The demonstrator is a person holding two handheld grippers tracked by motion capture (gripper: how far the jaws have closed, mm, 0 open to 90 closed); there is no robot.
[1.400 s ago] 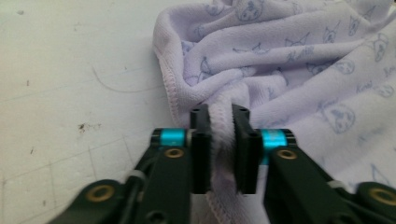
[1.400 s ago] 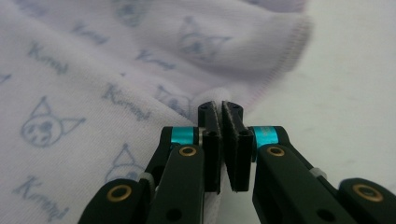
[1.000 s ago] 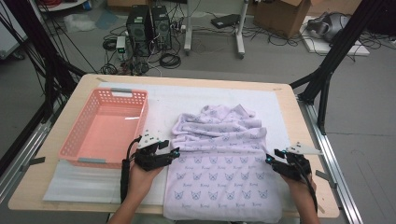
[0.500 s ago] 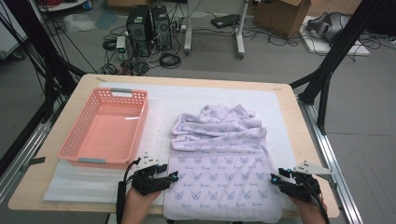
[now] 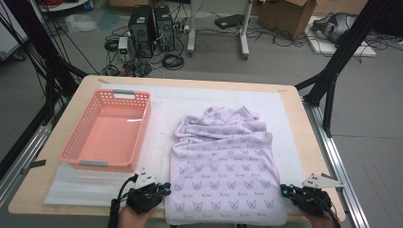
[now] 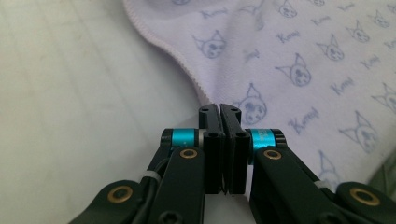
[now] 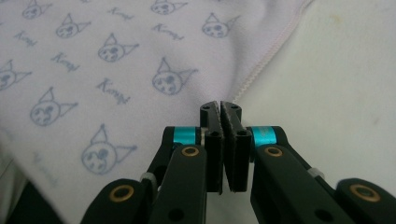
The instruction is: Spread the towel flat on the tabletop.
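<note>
In the high view, a pale lilac blanket (image 5: 223,175) printed with small cat faces and script words lies on the white foam mat (image 5: 157,142) that covers the wooden table (image 5: 304,118), just right of an empty pink basket (image 5: 107,133). Its near part is spread flat and roughly rectangular; its far end is bunched into folds and ridges. The long axis runs from the person's edge of the table away toward the far edge, with the rumpled end pointing away. The left gripper (image 5: 164,189) sits at the blanket's near left edge, the right gripper (image 5: 285,191) at its near right edge, each in a hand at the bottom of the frame.

In the left gripper view, the left gripper (image 6: 219,109) has just been closing and its jaws now stand pressed together right at the blanket's (image 6: 299,60) stitched hem, which runs diagonally across the mat; whether cloth is pinched between them I cannot tell.

In the right gripper view, the right gripper (image 7: 220,106) has likewise just been closing; its jaws meet at the blanket's (image 7: 116,60) hem, and any pinch of cloth is not clear.
</note>
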